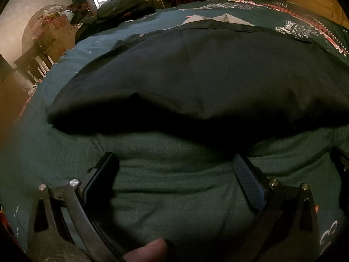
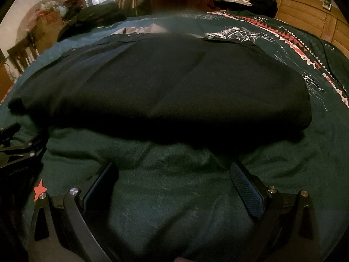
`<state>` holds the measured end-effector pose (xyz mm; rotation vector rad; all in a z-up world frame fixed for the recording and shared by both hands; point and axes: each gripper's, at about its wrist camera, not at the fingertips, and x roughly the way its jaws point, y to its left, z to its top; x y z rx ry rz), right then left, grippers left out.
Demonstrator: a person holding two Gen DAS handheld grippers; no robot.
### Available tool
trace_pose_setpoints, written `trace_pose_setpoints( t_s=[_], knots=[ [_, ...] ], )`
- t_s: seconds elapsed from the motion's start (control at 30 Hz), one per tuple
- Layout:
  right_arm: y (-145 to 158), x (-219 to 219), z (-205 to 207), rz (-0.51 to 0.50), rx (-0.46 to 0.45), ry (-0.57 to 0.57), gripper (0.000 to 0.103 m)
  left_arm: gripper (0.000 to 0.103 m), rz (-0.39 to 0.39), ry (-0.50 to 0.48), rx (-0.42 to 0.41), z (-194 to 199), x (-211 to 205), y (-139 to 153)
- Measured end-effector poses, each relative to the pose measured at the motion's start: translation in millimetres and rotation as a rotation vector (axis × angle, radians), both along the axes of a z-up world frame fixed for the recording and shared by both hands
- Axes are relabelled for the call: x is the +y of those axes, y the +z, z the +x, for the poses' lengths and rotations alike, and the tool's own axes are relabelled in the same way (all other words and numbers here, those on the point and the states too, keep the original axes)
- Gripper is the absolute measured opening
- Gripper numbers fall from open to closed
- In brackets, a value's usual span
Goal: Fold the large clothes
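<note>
Dark navy garment [image 1: 196,76] lies spread flat across the centre of both frames on a teal bedspread [image 1: 165,185], its near edge rounded into a fold. Left gripper [image 1: 174,166] sits at lower centre, fingers spread apart, grasping nothing, short of that edge. Right gripper [image 2: 174,172] likewise released, lower centre. Cardboard boxes [image 1: 57,35] stand at upper left.

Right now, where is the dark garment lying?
The dark garment lies spread flat on the teal bedspread, filling the middle of both wrist views, just beyond the open left claw and right claw.
</note>
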<state>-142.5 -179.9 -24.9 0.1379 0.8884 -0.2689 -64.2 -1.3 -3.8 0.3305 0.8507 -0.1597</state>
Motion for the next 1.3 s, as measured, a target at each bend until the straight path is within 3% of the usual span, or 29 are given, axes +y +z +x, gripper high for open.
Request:
trace_pose_setpoints(
  t_s=[0.6,0.8,0.9,1.03,1.07,1.2,1.3],
  knots=[
    [-1,1,-1,-0.001,0.000,0.000,0.103,0.103,-0.001,0.002,0.000,0,0,0],
    [1,0,-5,0.011,-0.010,0.012,0.103,0.103,-0.077,-0.015,0.081,-3,18,11],
    [2,-1,-6,0.013,-0.014,0.022,0.103,0.101,-0.166,0.015,0.109,-11,47,19],
    [2,0,-6,0.003,-0.012,0.027,0.103,0.078,-0.438,0.057,0.169,-9,95,38],
    [2,0,-6,0.002,-0.013,0.027,0.103,0.078,-0.522,0.093,0.176,-4,110,44],
    [2,1,-6,-0.002,-0.014,0.026,0.103,0.079,-0.699,0.175,0.185,19,140,53],
    [1,2,-6,-0.006,-0.015,0.025,0.103,0.079,-0.753,0.220,0.200,35,149,47]
  ],
)
